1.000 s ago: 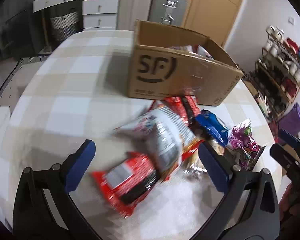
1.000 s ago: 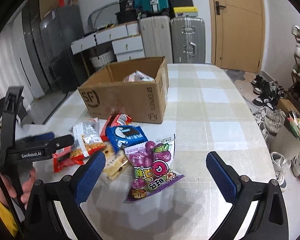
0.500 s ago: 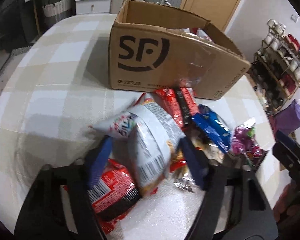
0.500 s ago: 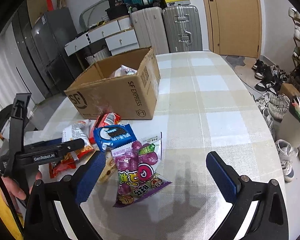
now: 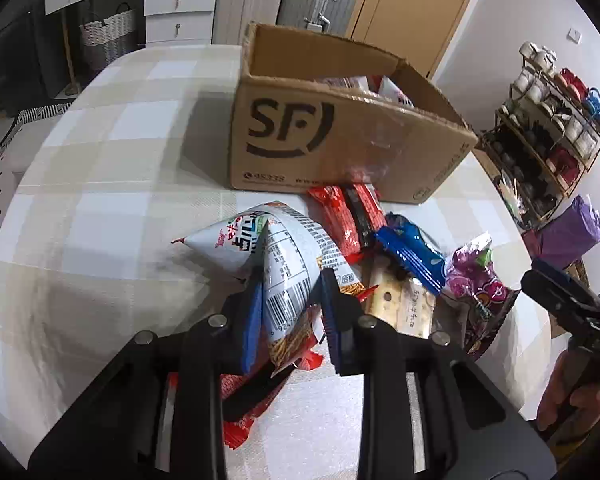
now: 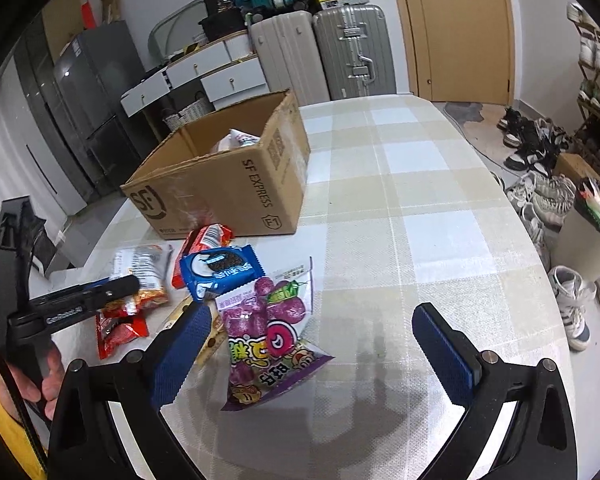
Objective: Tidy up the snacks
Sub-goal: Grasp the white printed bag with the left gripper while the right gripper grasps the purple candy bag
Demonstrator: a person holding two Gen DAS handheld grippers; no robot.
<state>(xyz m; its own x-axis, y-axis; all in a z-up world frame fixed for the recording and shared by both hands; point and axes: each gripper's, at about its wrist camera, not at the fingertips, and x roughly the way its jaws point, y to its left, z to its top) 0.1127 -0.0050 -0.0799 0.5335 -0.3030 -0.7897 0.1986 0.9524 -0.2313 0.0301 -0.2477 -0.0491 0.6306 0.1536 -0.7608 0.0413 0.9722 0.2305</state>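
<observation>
Our left gripper (image 5: 290, 308) has its blue ribbed pads closing on a crinkly silver snack bag (image 5: 288, 256), which bulges up between them. Our right gripper (image 6: 308, 344) hangs wide apart over the glossy purple candy pouch (image 6: 268, 332) on the checked tablecloth (image 6: 400, 208). The open corrugated cardboard box (image 5: 340, 140) already has a couple of packets inside.

Bright, even indoor light, soft shadows on the table (image 6: 420, 208), sharp focus, strong fisheye bending with dark corners.
</observation>
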